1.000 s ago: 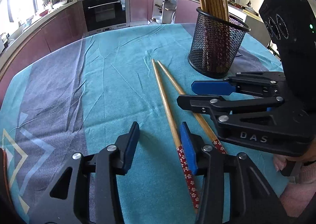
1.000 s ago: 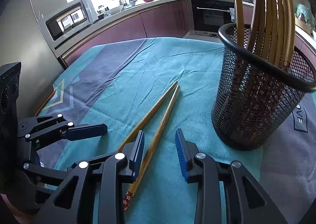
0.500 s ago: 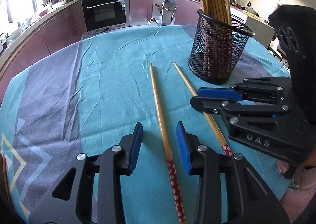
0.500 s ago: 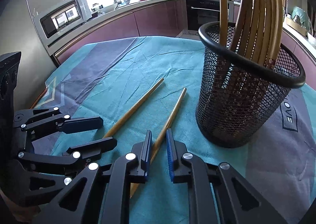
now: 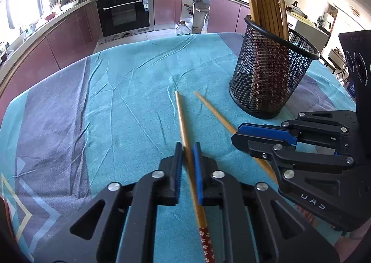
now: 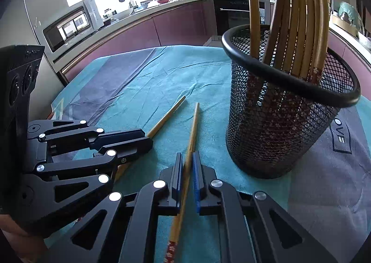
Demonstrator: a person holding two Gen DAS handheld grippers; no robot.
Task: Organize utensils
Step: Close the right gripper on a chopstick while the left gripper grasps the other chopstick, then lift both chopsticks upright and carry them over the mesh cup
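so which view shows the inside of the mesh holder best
The right wrist view: it looks down past the rim of the mesh holder, showing chopsticks leaning inside. The left wrist view shows the holder mostly from the side, its contents seen only through the mesh.

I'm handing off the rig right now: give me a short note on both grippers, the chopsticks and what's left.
Left gripper: fingers have just closed on one loose chopstick.
Right gripper: fingers have just closed on the other chopstick.
Both sticks lie low over the teal cloth, tips pointing away, beside the mesh holder.
Done: the other chopsticks already stand in the holder.
Left: lift both sticks and drop them in the holder.
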